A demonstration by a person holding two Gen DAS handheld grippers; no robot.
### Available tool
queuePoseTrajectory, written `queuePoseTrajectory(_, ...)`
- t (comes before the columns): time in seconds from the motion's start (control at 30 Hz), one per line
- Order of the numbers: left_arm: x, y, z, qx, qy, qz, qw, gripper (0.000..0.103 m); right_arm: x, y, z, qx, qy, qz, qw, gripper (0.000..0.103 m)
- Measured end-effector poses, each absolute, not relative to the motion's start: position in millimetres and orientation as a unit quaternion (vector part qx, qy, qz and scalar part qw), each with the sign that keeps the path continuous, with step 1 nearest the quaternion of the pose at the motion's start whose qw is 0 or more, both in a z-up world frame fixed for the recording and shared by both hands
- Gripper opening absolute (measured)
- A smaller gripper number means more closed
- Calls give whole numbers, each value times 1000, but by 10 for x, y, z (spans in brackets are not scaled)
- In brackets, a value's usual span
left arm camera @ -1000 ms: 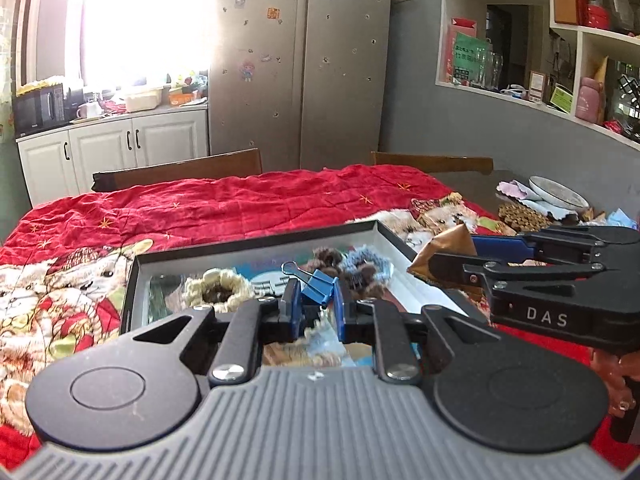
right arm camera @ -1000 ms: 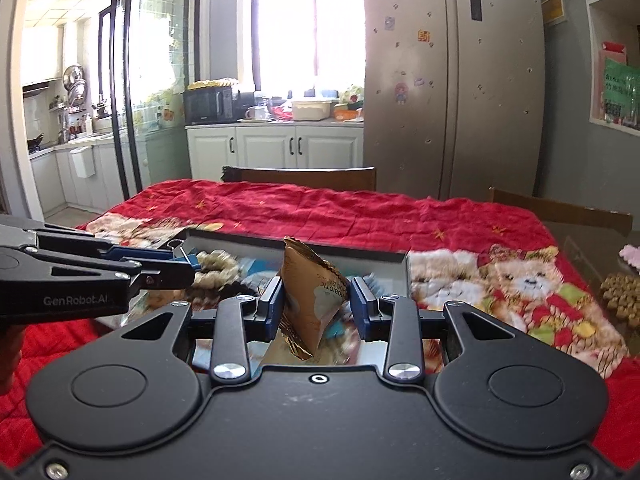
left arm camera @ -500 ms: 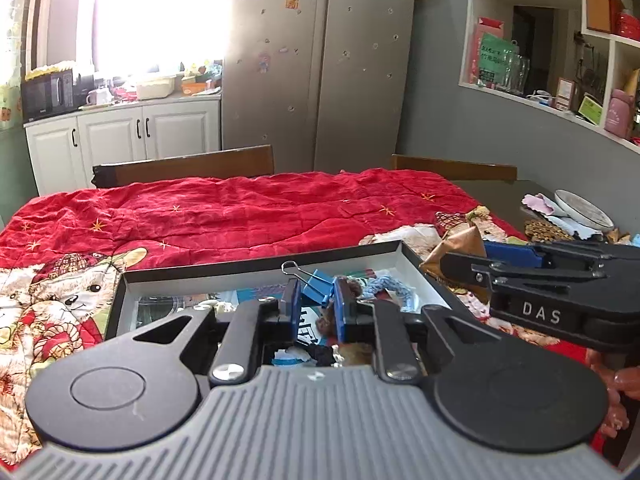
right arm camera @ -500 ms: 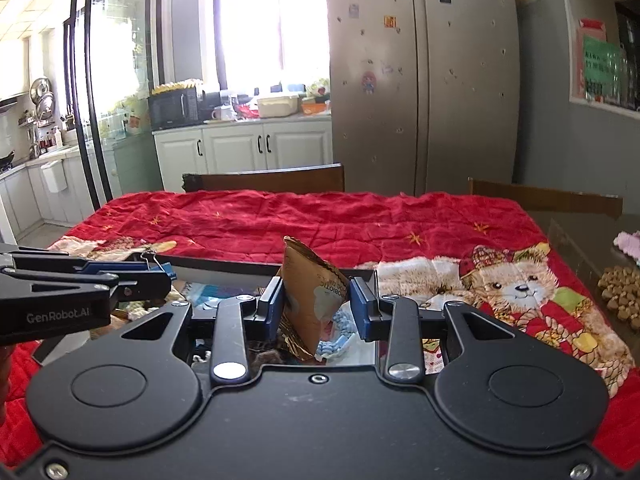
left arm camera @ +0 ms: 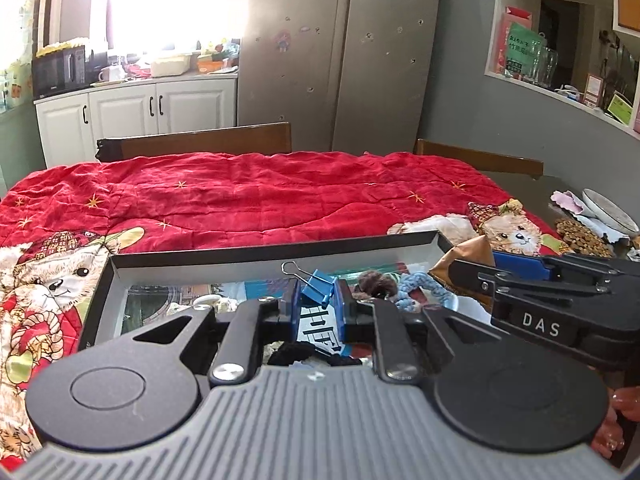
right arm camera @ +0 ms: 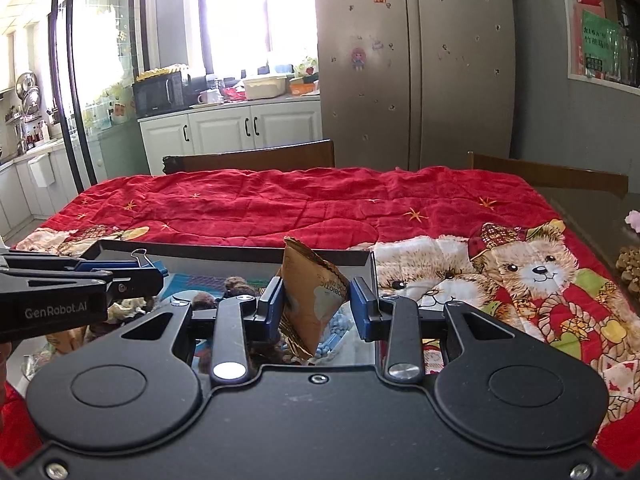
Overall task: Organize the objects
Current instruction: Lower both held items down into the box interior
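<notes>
Two grippers are seen above one tray (left arm camera: 248,258) on the red-clothed bench (left arm camera: 260,200). One blue clip (left arm camera: 318,288) is pinched between the narrow fingers of the left gripper (left arm camera: 316,306); one brown packet (right arm camera: 314,298) is clamped by the right gripper (right arm camera: 316,304). Only the left view shows a plate (left arm camera: 608,216), perhaps beside biscuits. Only the right view shows the packet's print.

Drawn back toward the near side of the black tray (left arm camera: 276,249), both: left gripper (left arm camera: 316,300) with blue binder clip (left arm camera: 318,289), right gripper (right arm camera: 316,300) with brown packet (right arm camera: 310,296). More red quilt (right arm camera: 304,208) exposed beyond the far rim; less of the tray's contents visible ahead. Cream scrunchie gone from the left view.
</notes>
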State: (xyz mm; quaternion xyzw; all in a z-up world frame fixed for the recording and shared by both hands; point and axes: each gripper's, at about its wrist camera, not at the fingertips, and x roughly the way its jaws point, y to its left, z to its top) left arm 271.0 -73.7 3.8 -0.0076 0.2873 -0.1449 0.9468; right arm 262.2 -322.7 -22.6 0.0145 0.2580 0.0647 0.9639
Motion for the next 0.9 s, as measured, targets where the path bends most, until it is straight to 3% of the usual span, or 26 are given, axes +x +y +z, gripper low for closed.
queuePoseTrajectory(0.9, 2896, -729, -165, -3, 303, -133, 944, 20, 2828, -3136, -411, -1, 275, 56, 960, 34)
